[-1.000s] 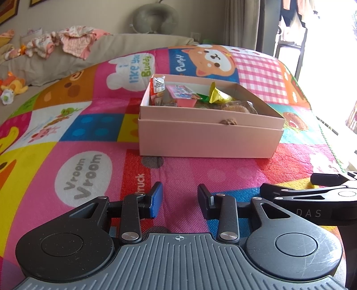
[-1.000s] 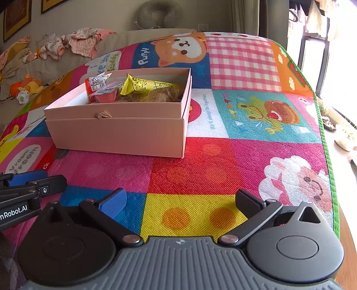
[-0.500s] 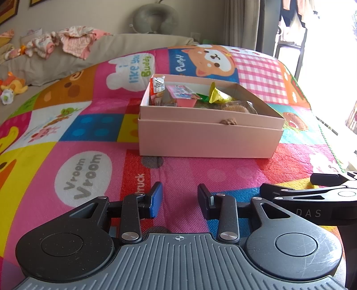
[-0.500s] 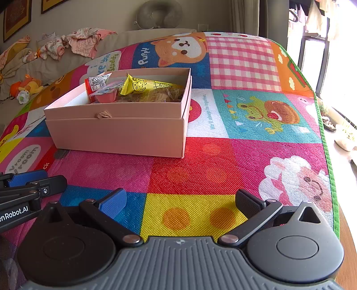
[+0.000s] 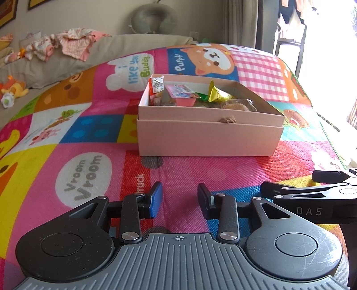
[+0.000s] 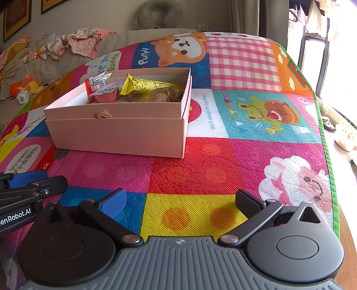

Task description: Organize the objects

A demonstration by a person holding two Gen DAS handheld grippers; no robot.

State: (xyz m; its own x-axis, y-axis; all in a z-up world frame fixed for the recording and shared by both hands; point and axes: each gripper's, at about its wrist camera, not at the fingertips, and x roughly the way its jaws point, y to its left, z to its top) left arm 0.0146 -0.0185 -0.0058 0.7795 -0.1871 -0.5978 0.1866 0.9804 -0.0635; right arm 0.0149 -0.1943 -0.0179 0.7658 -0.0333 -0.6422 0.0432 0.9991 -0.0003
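Observation:
A pink cardboard box [image 5: 207, 138] [image 6: 118, 133] stands on the colourful play mat, nested in its own lid. Inside lie several snack packets: a yellow wrapper [image 6: 147, 85] [image 5: 215, 93], a red packet [image 6: 96, 85] [image 5: 156, 85] and a pink jelly cup [image 6: 107, 94] [image 5: 183, 97]. My left gripper [image 5: 179, 198] rests low over the mat in front of the box, open, with a narrow gap and nothing in it. My right gripper [image 6: 180, 200] sits to the right of it, open wide and empty. Each gripper shows at the edge of the other's view.
The play mat [image 6: 245, 116] covers the surface; its green edge [image 6: 325, 142] runs along the right, by a bright window. A sofa with crumpled clothes [image 5: 73, 42] and soft toys [image 6: 26, 88] lies behind on the left. A neck pillow [image 6: 159, 13] hangs on the wall.

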